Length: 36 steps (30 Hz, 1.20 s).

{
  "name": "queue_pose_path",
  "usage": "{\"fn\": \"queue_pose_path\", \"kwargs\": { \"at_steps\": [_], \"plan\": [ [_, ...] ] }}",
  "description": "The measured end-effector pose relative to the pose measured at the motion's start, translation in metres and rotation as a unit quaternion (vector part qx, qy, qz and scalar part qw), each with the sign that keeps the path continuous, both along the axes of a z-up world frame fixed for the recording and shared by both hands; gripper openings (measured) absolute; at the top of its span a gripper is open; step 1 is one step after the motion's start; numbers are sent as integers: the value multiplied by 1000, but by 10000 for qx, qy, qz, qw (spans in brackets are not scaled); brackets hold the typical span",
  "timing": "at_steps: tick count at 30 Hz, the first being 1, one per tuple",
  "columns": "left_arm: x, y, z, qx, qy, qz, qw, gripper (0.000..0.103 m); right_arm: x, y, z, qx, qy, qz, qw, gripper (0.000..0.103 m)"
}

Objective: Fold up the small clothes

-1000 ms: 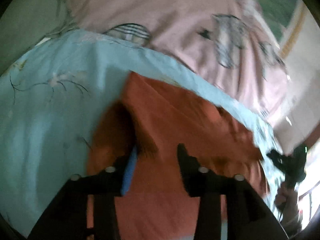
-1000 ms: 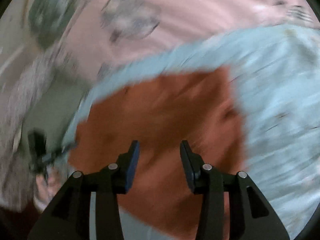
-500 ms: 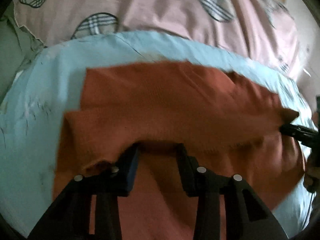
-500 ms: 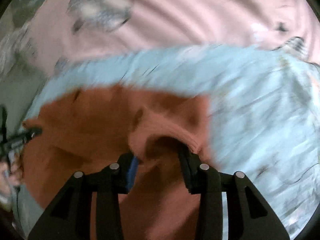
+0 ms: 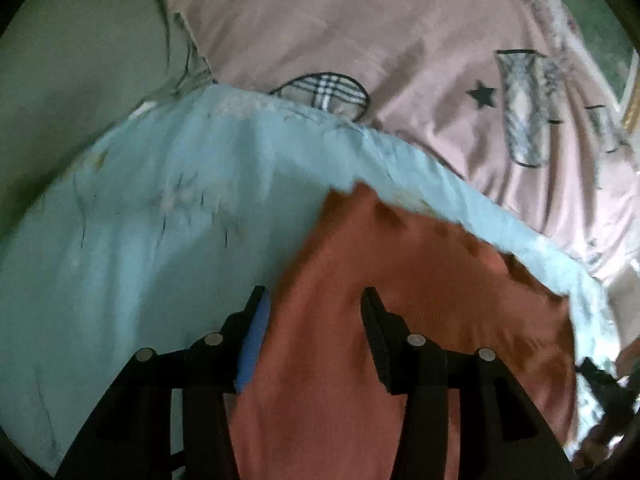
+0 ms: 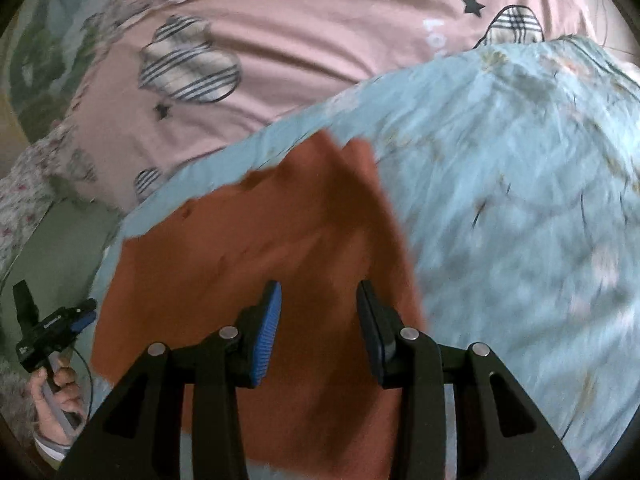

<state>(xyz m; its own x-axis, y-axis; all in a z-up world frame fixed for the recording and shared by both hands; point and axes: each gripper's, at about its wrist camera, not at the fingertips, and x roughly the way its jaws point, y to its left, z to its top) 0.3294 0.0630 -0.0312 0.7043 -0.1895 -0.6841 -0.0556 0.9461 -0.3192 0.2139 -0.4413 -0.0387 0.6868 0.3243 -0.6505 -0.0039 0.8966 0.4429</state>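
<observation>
A rust-orange garment (image 5: 400,320) lies flat on a light blue floral cloth (image 5: 160,220). It also shows in the right wrist view (image 6: 248,248). My left gripper (image 5: 314,320) is open and empty above the garment's left edge. My right gripper (image 6: 318,312) is open and empty above the garment's right part. In the right wrist view the left gripper (image 6: 60,326) sits at the garment's far left edge, held by a hand. In the left wrist view the right gripper (image 5: 604,384) shows at the far right.
A pink sheet with plaid hearts and stars (image 5: 400,40) lies behind the blue cloth, also in the right wrist view (image 6: 300,40). A grey-green surface (image 5: 72,60) lies at the left. The blue cloth (image 6: 520,200) spreads wide to the garment's right.
Both grippers held a fold of the garment half a second ago. They have let go and drawn back, and the garment now lies flat.
</observation>
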Motion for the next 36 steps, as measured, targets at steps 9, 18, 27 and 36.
{"fn": "queue_pose_path", "kwargs": {
  "at_steps": [9,18,27,36],
  "plan": [
    [-133,-26,-20,-695,41,-300,9971,55,-71,45,-13,291,43,417,9987,43],
    [-167,-34,-40,-938,239,-339,9947,63,-91,58,-10,412,82,537,9977,50],
    [-138,-19,-58,-1370,404,54,9897,65,-96,67,-5,505,117,695,9962,50],
    [-93,11,-66,-1742,276,697,9818,57,-85,59,-8,637,182,690,9954,51]
  ]
}}
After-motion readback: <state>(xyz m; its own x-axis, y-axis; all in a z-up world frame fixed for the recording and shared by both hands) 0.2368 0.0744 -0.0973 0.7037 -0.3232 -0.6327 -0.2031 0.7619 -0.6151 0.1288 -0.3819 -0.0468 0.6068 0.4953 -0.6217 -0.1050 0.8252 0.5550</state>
